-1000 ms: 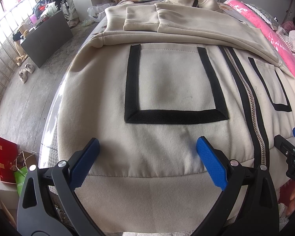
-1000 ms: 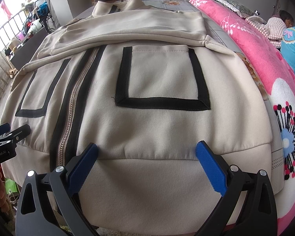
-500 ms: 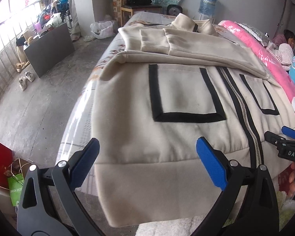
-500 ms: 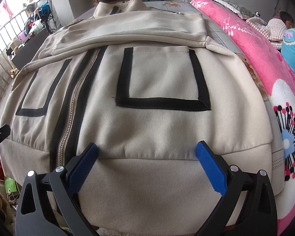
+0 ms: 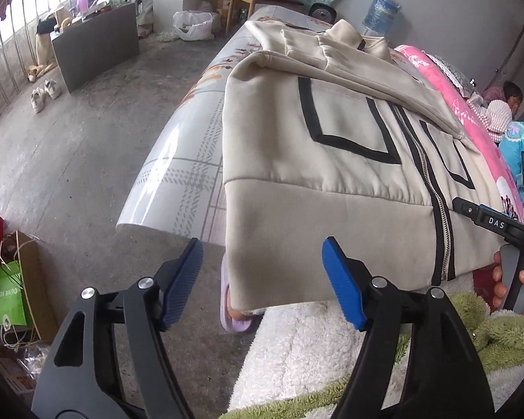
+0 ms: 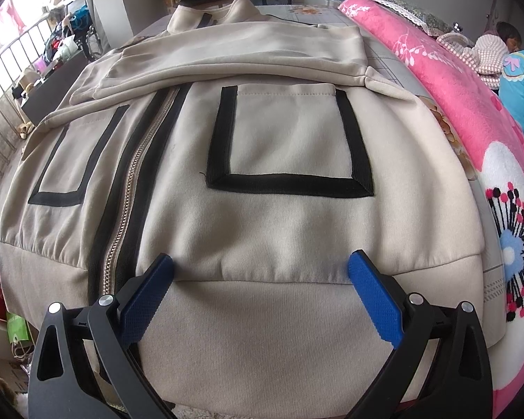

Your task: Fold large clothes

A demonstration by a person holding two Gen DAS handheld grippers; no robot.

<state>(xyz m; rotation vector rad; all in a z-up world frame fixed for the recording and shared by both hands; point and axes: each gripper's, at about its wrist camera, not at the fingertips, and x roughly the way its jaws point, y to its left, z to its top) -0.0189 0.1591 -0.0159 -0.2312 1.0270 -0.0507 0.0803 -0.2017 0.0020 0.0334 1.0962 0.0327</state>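
On bed (image 6: 398,59): jacket (image 6: 283,139) lengthwise (collar far)

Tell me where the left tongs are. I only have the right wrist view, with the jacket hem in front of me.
Observer: The left tongs are open at the jacket's left hem corner, gripping nothing.
Operator: Does that corner lie on the bed?
Observer: No, it hangs past the bed's edge, above the floor.
Operator: Anything under it?
Observer: A purple slipper on the floor, partly hidden by the hem.
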